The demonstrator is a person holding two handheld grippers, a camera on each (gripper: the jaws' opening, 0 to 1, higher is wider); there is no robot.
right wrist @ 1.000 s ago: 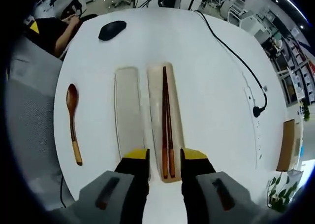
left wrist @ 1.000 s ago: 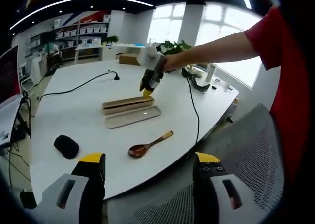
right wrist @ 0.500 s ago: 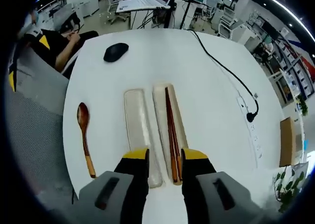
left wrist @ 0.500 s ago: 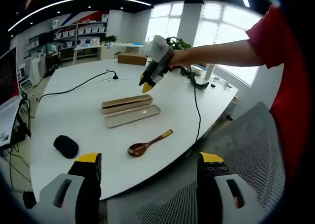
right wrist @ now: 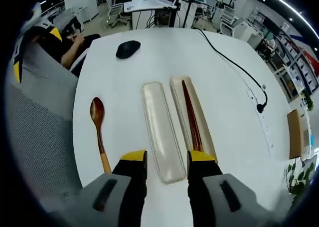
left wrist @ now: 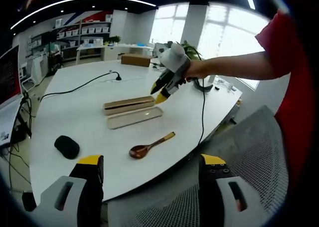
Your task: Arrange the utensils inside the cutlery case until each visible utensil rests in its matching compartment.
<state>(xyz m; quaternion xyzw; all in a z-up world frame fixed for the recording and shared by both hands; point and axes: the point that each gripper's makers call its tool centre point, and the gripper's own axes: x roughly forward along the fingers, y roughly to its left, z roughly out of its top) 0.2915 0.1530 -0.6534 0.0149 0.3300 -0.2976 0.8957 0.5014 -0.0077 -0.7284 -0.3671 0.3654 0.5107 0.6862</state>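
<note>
While both hand-held grippers hang open, empty: right hand-held gripper [right wrist: 162, 159] above case lid [right wrist: 161, 130]; chopsticks [right wrist: 192, 118] in case tray [right wrist: 175, 87] just right; spoon [right wrist: 98, 129] left on bench [right wrist: 219, 102]. Left hand-held gripper [left wrist: 149, 162] well back from spoon.

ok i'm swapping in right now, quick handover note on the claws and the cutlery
Left claw: open, empty, low at the table edge.
Right claw: open, empty, raised above the case.
Chopsticks lie in the case; its lid lies open beside it.
Spoon is out on the table, beside the lid.
Done: chopsticks in. Left: the spoon into the case.
</note>
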